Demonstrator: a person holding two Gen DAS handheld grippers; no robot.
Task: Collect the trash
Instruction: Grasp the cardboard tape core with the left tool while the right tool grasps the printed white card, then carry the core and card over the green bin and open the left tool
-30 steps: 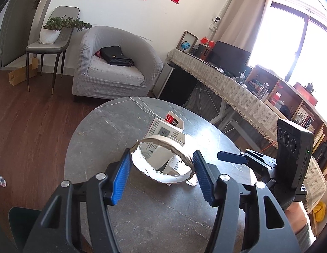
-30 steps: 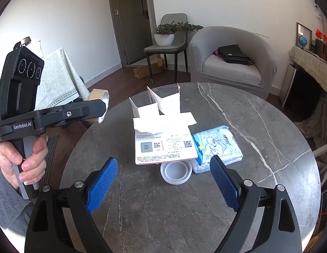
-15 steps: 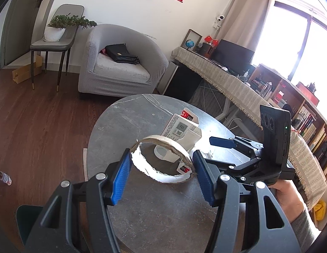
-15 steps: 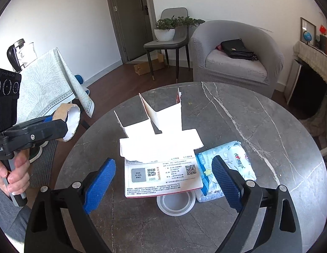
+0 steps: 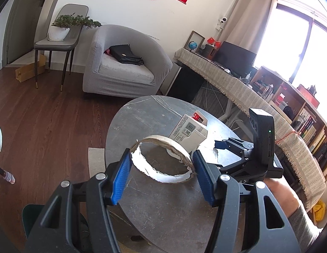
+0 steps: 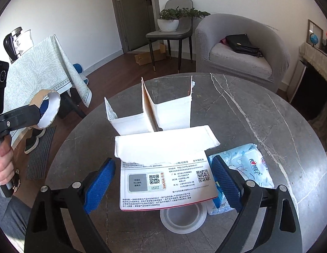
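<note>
My left gripper (image 5: 161, 158) is shut on a torn cardboard ring (image 5: 163, 142), held in the air beyond the left rim of the round grey marble table (image 5: 142, 118); the ring (image 6: 48, 109) also shows at far left in the right wrist view. My right gripper (image 6: 163, 164) hangs over a torn white cardboard box (image 6: 167, 181) with a printed label. Its jaws are closing a little, the box lies between the pads, and neither pad touches it. A white tape ring (image 6: 183, 219) peeks from under the box. A blue tissue pack (image 6: 247, 168) lies to its right.
A grey armchair (image 6: 241, 54) holding a black bag stands behind the table, with a chair (image 6: 169, 33) bearing a potted plant beside it. A cloth-covered table (image 6: 36, 73) is at the left. A long cloth-covered desk (image 5: 237, 88) runs along the window side.
My left gripper has carried the cardboard ring leftward, away from the table's middle. My right gripper has moved forward and down, closer over the white box.
</note>
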